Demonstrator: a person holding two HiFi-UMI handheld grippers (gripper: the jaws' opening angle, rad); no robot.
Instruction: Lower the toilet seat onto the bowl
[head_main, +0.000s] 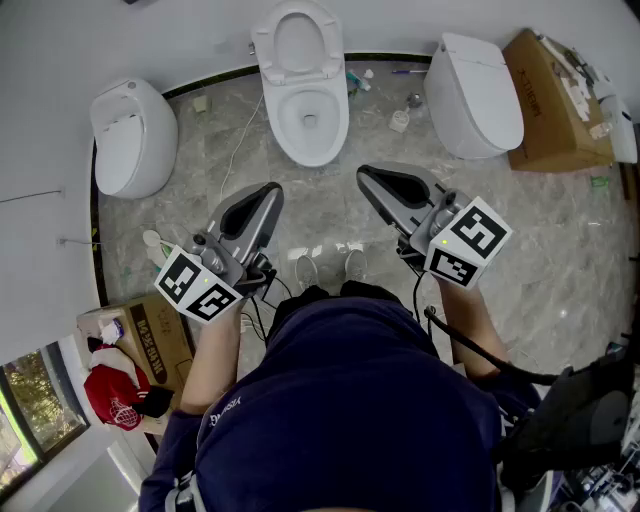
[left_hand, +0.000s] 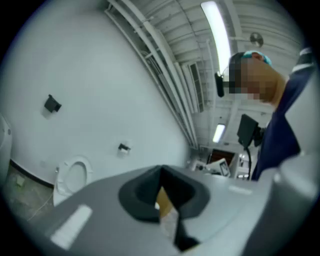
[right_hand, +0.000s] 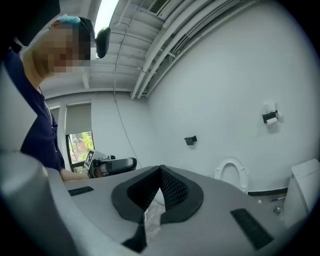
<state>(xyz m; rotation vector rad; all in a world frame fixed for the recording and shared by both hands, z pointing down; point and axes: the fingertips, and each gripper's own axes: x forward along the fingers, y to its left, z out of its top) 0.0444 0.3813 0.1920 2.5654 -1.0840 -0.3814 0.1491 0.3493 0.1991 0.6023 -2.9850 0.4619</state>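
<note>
Head view: with left gripper (head_main: 264, 192) and right gripper (head_main: 366, 176) pressed together, empty, nudge the upright toilet seat (head_main: 268, 55) at 12 o'clock down slowly.

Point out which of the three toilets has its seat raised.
The middle toilet: its seat stands upright, leaving the bowl open. The left toilet and the right toilet both have their lids down.

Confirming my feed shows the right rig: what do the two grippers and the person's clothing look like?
The left gripper and right gripper have grey shells tapering to black pads. Each carries a black-and-white marker cube; black cables trail back. The person wears a dark blue top.
</note>
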